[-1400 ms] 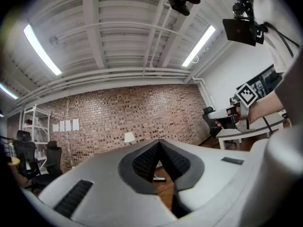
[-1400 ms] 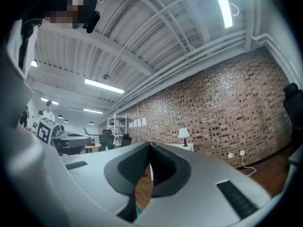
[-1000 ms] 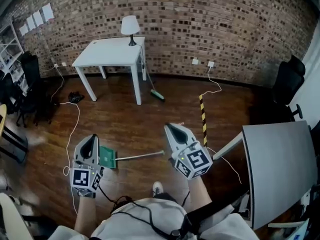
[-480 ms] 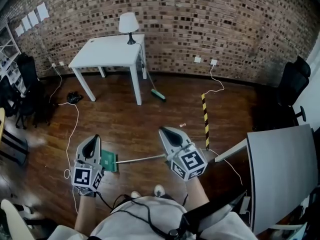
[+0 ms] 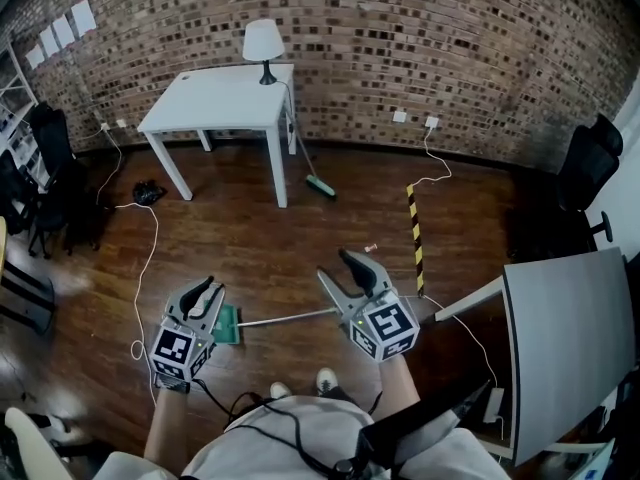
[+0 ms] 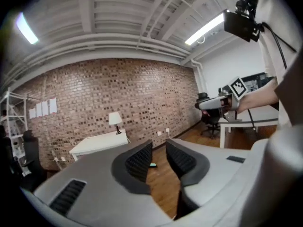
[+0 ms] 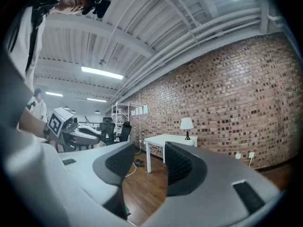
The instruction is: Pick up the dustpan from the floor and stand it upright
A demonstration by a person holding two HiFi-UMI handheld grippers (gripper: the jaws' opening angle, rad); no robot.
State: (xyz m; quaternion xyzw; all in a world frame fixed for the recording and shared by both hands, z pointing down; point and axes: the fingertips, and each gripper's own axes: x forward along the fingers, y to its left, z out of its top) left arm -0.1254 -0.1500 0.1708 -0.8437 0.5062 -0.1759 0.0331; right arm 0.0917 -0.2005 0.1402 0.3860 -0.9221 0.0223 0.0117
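- The dustpan (image 5: 228,325) lies flat on the floor; nothing has been lifted yet.
- The left gripper (image 5: 207,292) and right gripper (image 5: 336,268) hover over it, their fingers (image 7: 180,163) just opened apart and empty.

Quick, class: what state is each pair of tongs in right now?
Left tongs: open, just been opening, nothing between them.
Right tongs: open, just been opening, nothing between them.

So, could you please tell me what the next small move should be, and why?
Probably lower the right gripper onto the thin handle of the green long-handled dustpan lying flat on the wooden floor. Both grippers' jaws have just been opening, nothing between them; the left gripper hangs near its pan end.
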